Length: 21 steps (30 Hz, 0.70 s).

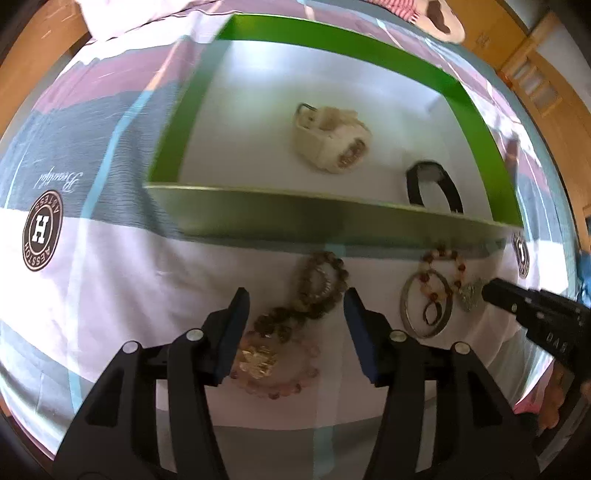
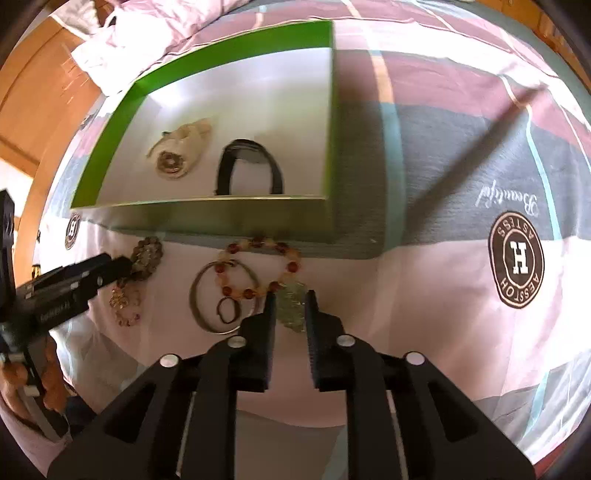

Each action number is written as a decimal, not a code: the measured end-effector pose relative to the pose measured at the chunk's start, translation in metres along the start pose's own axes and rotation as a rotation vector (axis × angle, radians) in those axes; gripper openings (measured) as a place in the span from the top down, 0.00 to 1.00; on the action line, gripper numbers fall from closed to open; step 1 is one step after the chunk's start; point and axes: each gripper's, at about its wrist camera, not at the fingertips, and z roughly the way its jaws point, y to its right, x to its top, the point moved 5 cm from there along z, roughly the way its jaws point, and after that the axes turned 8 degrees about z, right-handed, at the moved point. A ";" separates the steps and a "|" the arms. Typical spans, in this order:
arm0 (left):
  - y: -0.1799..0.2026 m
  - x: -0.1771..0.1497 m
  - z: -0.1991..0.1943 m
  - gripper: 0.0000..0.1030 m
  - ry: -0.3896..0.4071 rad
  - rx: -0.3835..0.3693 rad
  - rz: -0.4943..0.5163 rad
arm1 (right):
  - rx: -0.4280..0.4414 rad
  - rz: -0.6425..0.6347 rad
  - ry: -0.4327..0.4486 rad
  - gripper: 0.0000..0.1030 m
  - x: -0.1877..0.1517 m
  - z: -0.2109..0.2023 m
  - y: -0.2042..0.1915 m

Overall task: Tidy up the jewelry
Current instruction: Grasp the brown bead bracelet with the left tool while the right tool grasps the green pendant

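Note:
A green box (image 1: 255,210) (image 2: 207,214) lies on the bedspread, holding a cream watch (image 1: 330,142) (image 2: 179,149) and a black band (image 1: 434,188) (image 2: 249,170). In front of it lie a brown bead bracelet (image 1: 310,291) (image 2: 146,254), a pink bead bracelet with a gold charm (image 1: 275,365) (image 2: 125,301), a metal bangle (image 1: 424,306) (image 2: 218,299) and a red-and-cream bead bracelet (image 2: 258,266) with a green pendant (image 2: 291,306). My left gripper (image 1: 295,306) is open around the brown bracelet. My right gripper (image 2: 290,301) is narrowly open around the pendant; it also shows in the left wrist view (image 1: 495,290).
The patterned bedspread (image 2: 461,184) has round brown logo patches (image 2: 517,258) (image 1: 42,230). A rumpled pink blanket (image 2: 147,26) lies behind the box. Wooden furniture (image 1: 546,85) stands at the edges.

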 end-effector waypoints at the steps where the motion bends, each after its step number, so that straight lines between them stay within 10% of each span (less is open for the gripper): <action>1: 0.002 -0.001 0.002 0.46 -0.007 0.004 0.008 | -0.005 0.008 0.002 0.79 0.001 0.000 0.002; 13: 0.010 0.000 0.025 0.49 -0.056 0.059 0.023 | -0.016 -0.030 -0.019 0.68 -0.003 0.018 -0.008; 17: 0.008 0.000 0.023 0.90 -0.048 0.060 0.008 | -0.040 -0.072 -0.005 0.80 -0.005 0.021 -0.014; 21: 0.008 0.000 0.013 0.89 -0.025 0.047 0.006 | -0.041 -0.112 0.028 0.87 -0.007 0.011 -0.022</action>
